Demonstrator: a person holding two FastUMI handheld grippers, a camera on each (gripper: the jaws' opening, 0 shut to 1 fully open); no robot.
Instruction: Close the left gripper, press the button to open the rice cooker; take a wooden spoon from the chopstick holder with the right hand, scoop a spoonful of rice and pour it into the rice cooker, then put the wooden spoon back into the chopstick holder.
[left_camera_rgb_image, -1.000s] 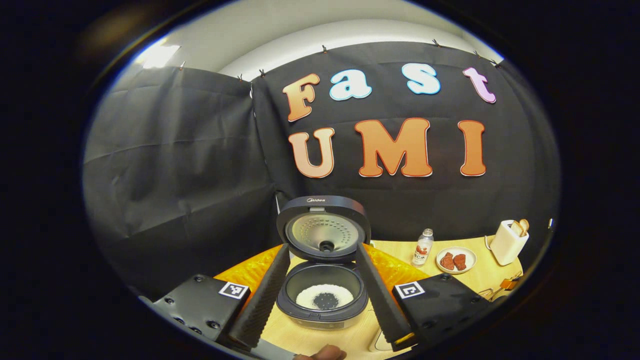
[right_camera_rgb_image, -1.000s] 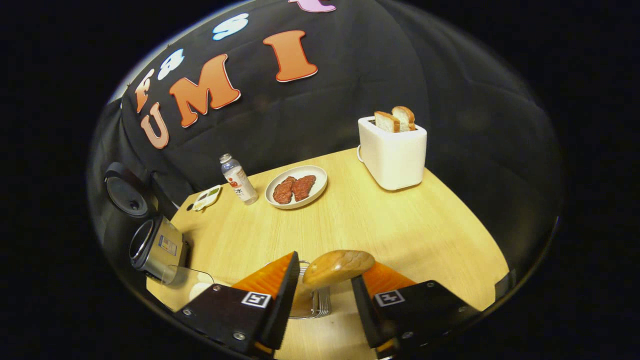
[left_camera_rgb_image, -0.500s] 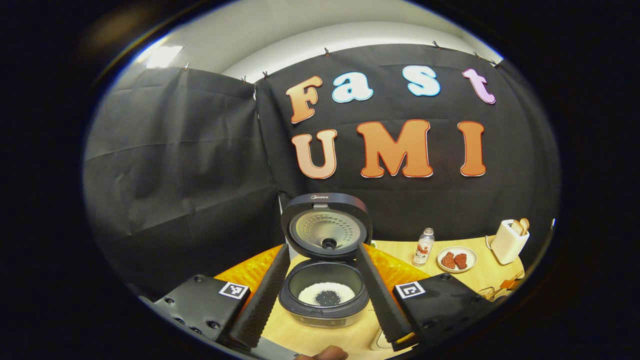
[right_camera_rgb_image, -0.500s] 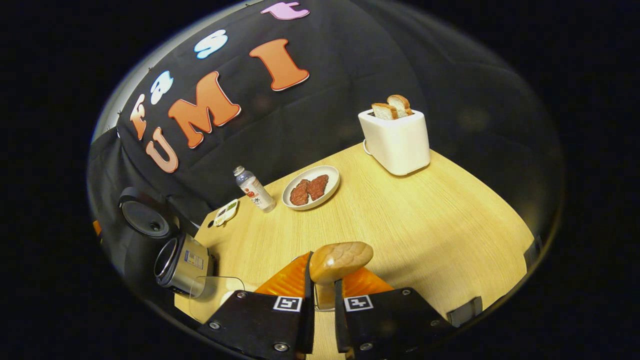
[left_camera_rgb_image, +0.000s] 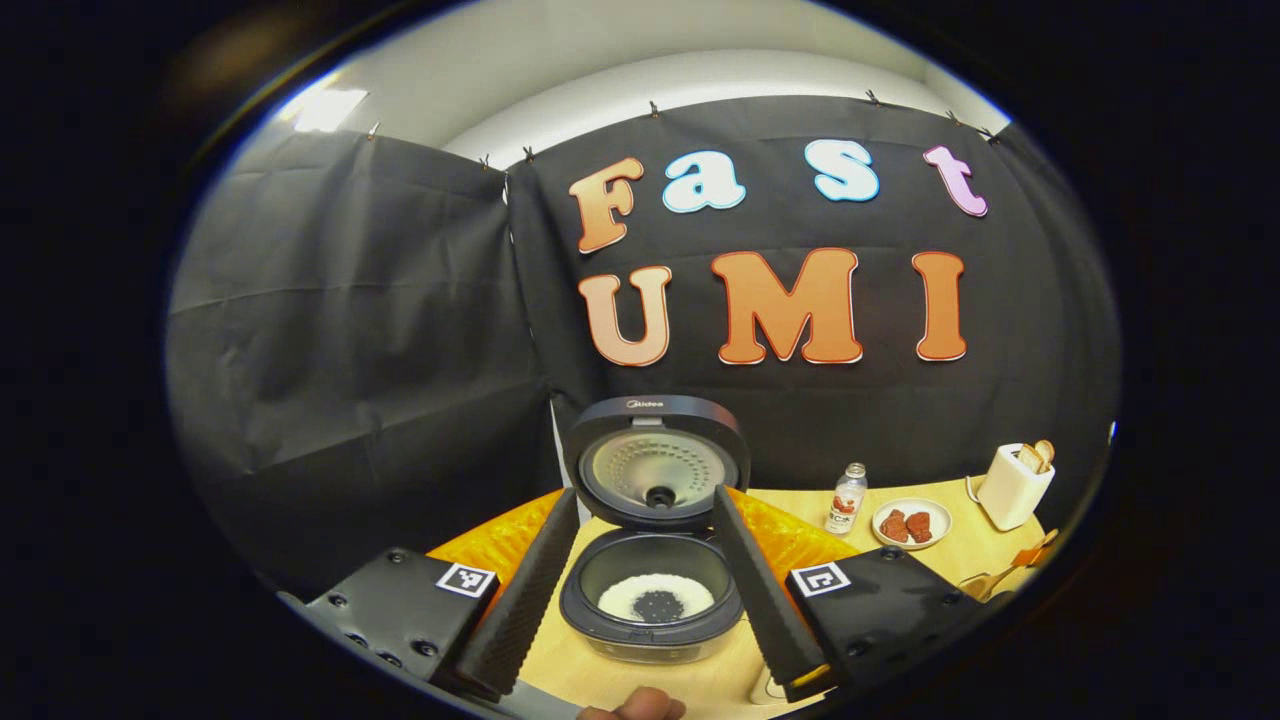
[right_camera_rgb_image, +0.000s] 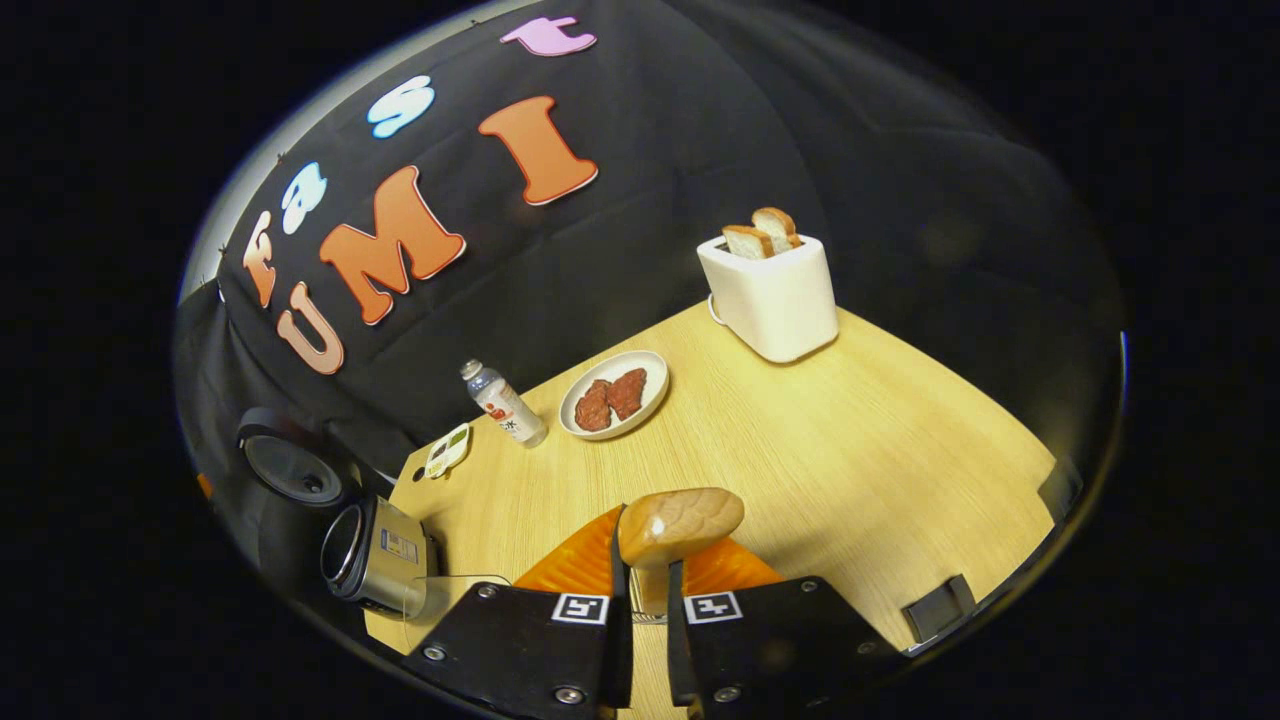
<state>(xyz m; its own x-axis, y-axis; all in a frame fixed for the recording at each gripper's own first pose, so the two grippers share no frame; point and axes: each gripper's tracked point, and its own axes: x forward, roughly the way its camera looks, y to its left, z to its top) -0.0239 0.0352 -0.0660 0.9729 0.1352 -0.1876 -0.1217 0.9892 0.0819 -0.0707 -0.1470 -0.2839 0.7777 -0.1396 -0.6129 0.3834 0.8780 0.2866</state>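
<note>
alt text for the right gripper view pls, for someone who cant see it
The right tool is shut on a wooden spoon, whose bowl sticks up above its fingers, over a light wooden table. Beyond stand a white toaster holding bread, a plate of meat, a small bottle, and at left the open rice cooker.

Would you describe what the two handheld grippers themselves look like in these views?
Both look alike. The left gripper has two black blocky carriages with visible screws, each bearing a small square black-and-white marker, and long straight fingers with ribbed inner faces. The right gripper shows the same black screwed blocks and square markers. No cables or sleeves are visible.
</note>
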